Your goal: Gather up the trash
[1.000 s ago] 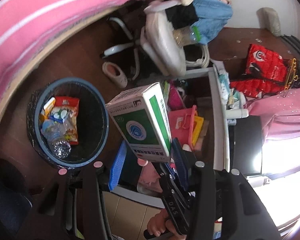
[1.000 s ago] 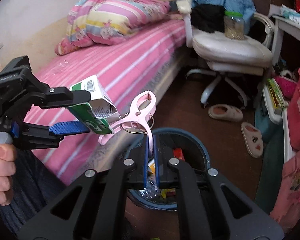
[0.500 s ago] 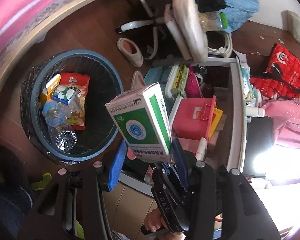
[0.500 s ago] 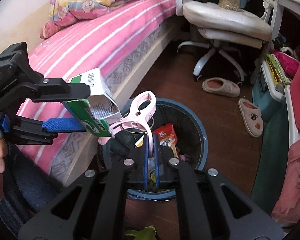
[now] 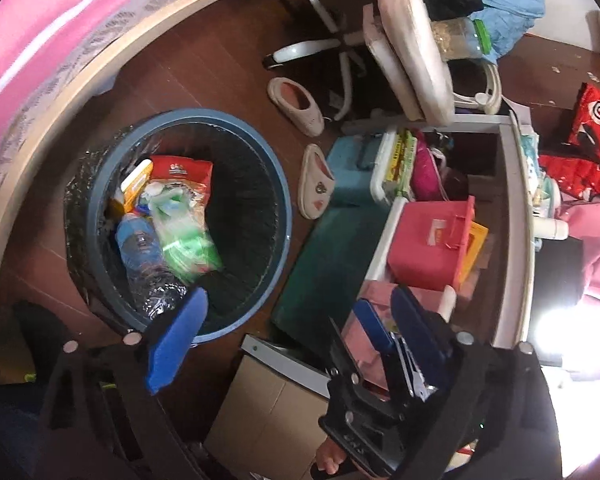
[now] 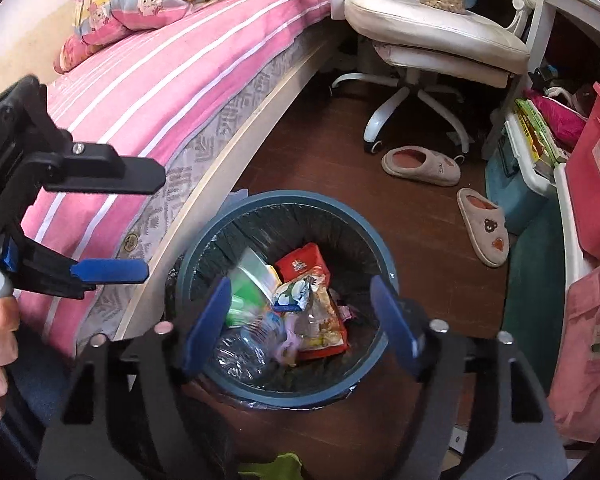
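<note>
While both claws hang above the round blue-rimmed trash bin (image 6: 384, 276) lined with a black plastic bag, neither has anything between its blue-padded fingers. In the right wrist view the right gripper (image 6: 300, 320) stands released, its two fingers spread wide over the bin mouth, and the left gripper (image 6: 136, 224) reaches in from the left side with its black finger above and blue finger below, parted and empty. In the left wrist view the left gripper (image 5: 296, 340) is likewise released, one blue pad over the bin's near rim and the other over the cluttered shelf area. The green-and-white cardboard carton (image 6: 248, 284) lies inside the bin, blurred, against the left part of the heap; the left wrist view shows it as a green smear (image 5: 184, 240) on top of the other rubbish. Beside it rest a crushed clear plastic bottle (image 6: 252, 340), a red snack bag (image 6: 312, 296) and a pale pink plastic clothes peg (image 6: 288, 340) touching the bottle. The bin stands on dark wooden floor just beside the pink striped bed (image 6: 172, 76). Two beige slippers (image 6: 420, 164) lie near the white swivel chair (image 6: 428, 40), well apart from the bin.
</note>
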### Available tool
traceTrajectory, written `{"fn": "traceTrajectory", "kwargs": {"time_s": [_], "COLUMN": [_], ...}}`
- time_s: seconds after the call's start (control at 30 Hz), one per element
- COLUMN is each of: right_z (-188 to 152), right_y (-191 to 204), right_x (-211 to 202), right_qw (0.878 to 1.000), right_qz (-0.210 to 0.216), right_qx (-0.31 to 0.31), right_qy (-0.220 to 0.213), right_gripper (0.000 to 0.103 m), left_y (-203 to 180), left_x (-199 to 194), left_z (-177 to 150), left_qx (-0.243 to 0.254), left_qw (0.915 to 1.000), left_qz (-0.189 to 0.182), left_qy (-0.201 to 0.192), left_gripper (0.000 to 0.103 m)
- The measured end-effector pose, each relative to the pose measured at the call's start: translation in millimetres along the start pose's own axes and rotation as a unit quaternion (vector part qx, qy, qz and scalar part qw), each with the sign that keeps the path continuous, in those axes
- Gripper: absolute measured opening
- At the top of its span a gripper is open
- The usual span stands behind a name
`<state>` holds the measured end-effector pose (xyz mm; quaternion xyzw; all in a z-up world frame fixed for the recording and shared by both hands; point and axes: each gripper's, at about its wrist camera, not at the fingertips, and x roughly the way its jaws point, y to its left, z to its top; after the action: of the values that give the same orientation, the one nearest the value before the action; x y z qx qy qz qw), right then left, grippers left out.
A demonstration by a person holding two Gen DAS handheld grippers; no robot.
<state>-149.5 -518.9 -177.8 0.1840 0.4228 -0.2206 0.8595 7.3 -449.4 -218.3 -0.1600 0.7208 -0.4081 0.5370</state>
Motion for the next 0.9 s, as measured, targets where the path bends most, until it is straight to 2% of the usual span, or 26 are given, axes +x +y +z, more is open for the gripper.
{"fn": "traceTrajectory", "kwargs": {"time_s": [0.17, 0.27, 0.47, 0.7, 0.8, 0.83, 0.9], "right_z": [1.5, 1.7, 3.4, 4.2, 5.3, 5.9, 7.0], "right_y": [4.0, 9.2, 18.9, 28.4, 34.0, 35.8, 41.9], "right_x": [-5.3, -11.0, -26.2, -50.7, -65.7, -70.9, -85.5], "right_qw": [1.0, 1.0, 0.999, 0.998, 0.996, 0.996, 0.994], "right_qz": [-0.001, -0.002, -0.002, -0.002, 0.002, 0.003, 0.006], "right_qx": [-0.014, -0.021, -0.037, -0.052, -0.06, -0.062, -0.07], "right_qy": [-0.006, -0.011, -0.024, -0.047, -0.06, -0.064, -0.079], "right_gripper": [0.077, 0.077, 0.077, 0.078, 0.078, 0.078, 0.078], "left_y": [-3.9, -7.1, -7.8, -22.6, -31.8, -38.4, -47.2], "left_x": [6.4, 3.4, -8.3, -37.6, -60.5, -74.1, -86.5], "left_z": [-2.8, -4.4, -9.1, -24.9, -35.8, -41.5, -48.2], "left_qx": [0.011, 0.022, 0.028, 0.049, 0.057, 0.072, 0.087], "left_qw": [0.9993, 0.9988, 0.9989, 0.9977, 0.9947, 0.9911, 0.9882], "left_qz": [0.032, 0.041, 0.037, 0.016, 0.0, -0.011, -0.013], "left_qy": [0.018, 0.013, -0.005, -0.044, -0.086, -0.111, -0.126], "left_gripper": [0.094, 0.095, 0.097, 0.097, 0.098, 0.098, 0.098]}}
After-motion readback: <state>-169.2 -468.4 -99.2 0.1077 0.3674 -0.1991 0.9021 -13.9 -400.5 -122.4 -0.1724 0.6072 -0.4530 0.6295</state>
